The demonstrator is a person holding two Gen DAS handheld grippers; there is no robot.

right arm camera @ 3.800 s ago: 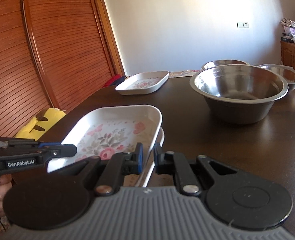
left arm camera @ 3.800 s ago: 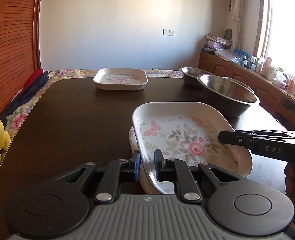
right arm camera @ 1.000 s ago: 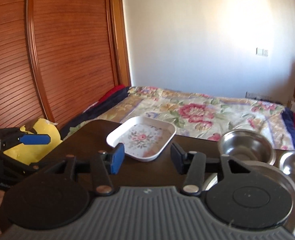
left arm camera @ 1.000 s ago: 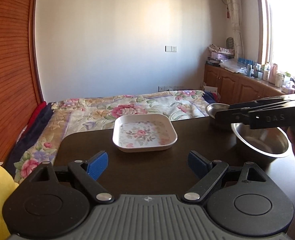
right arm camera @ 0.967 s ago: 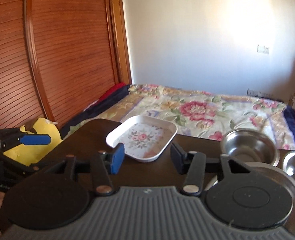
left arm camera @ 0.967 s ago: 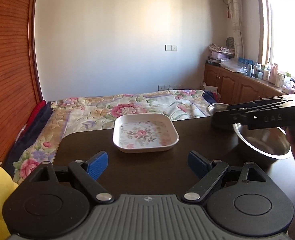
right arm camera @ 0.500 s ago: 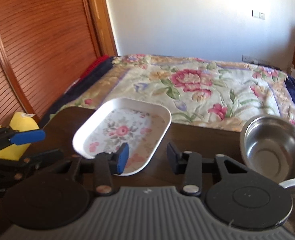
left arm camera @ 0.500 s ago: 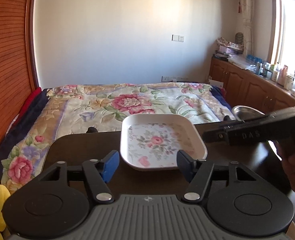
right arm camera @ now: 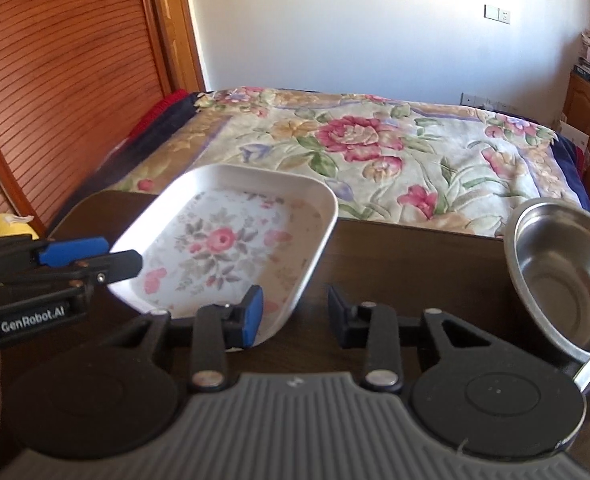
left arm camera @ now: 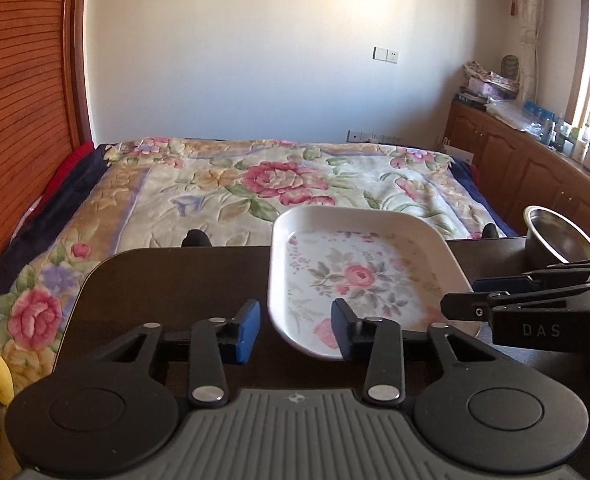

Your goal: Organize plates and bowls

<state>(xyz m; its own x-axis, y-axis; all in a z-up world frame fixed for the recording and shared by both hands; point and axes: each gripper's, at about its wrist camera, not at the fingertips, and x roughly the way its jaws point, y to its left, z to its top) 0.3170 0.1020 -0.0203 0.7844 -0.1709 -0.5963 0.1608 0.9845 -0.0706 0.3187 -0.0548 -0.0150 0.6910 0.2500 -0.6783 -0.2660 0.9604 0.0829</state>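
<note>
Both the left gripper [left arm camera: 295,328] and right gripper [right arm camera: 293,314] are straddling, jaws spread, opposite near rims of the floral plate [left arm camera: 359,276] lying on the desk [left arm camera: 167,280], apparently needing to pinch, then lift.

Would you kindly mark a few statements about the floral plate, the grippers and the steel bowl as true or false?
1. Both grippers are open. True: left gripper, right gripper.
2. The floral plate is stacked on another plate. False: it sits alone on the dark table.
3. A steel bowl stands to the plate's right. True.
4. The left gripper is clamped on the plate's rim. False: its jaws straddle the near corner without closing.
</note>
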